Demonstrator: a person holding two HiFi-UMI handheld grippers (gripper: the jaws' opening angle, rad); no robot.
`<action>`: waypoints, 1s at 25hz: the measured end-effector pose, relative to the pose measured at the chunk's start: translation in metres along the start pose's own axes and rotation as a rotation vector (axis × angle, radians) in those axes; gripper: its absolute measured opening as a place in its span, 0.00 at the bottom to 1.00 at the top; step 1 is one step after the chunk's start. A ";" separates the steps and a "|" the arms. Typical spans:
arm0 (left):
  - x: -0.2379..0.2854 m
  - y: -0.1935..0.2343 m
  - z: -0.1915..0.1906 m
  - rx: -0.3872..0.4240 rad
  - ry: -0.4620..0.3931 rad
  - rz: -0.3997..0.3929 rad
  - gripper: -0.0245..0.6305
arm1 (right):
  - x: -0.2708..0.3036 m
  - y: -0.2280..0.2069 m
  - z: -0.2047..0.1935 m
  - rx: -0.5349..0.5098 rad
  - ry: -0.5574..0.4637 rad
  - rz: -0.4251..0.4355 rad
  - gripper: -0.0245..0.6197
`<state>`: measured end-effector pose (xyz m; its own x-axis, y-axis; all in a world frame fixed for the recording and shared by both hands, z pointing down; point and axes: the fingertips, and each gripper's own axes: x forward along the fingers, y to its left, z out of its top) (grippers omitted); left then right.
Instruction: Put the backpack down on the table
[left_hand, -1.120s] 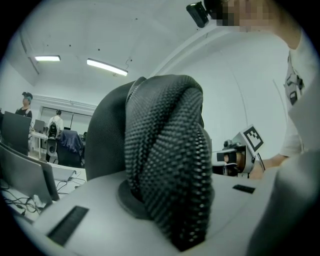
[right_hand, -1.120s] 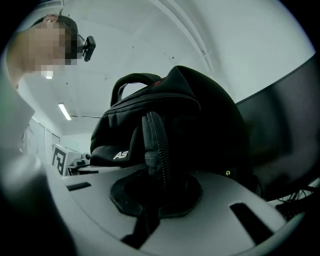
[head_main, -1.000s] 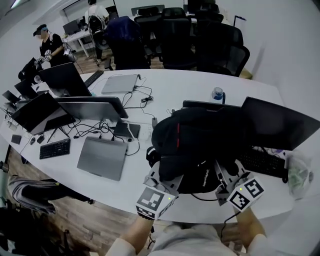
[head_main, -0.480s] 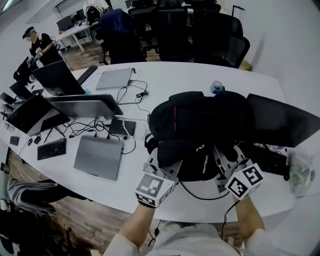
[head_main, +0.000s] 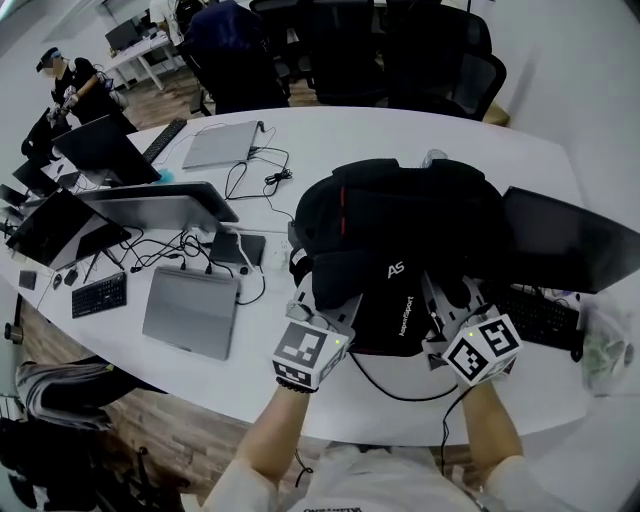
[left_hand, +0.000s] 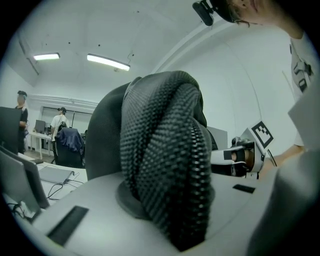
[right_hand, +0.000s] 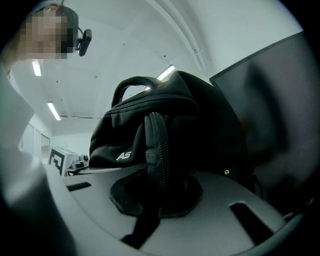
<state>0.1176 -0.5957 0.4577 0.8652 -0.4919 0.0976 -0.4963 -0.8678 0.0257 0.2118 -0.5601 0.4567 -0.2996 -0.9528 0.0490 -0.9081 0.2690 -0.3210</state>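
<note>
Over the near side of the long white table (head_main: 330, 135), between a closed grey laptop (head_main: 190, 312) and a dark flat monitor (head_main: 570, 240), held a black fabric backpack (head_main: 400, 230) with a red stripe and white lettering. Pinched a padded black mesh shoulder strap (left_hand: 165, 165) in the left gripper (head_main: 322, 312), fingers pressed onto its thick folded webbing. Clamped a second black strap (right_hand: 157, 145) in the right gripper (head_main: 445, 305), fingers almost together around it. Faced the bag's front pocket toward the person. Could not tell whether the bag's bottom touched the table. Hung just in front of a black keyboard (head_main: 535, 315).
</note>
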 end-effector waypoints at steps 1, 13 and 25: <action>0.000 0.003 -0.003 -0.006 -0.005 0.006 0.12 | 0.003 0.000 -0.002 0.000 -0.001 0.007 0.07; 0.001 0.016 -0.037 0.056 -0.030 0.057 0.13 | 0.014 -0.003 -0.033 -0.119 -0.053 -0.028 0.07; -0.008 0.013 -0.046 0.051 -0.079 0.086 0.14 | 0.008 -0.001 -0.045 -0.174 -0.124 -0.051 0.10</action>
<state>0.1014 -0.5997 0.5030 0.8238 -0.5665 0.0189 -0.5659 -0.8239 -0.0299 0.1972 -0.5613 0.5001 -0.2232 -0.9730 -0.0595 -0.9612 0.2299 -0.1527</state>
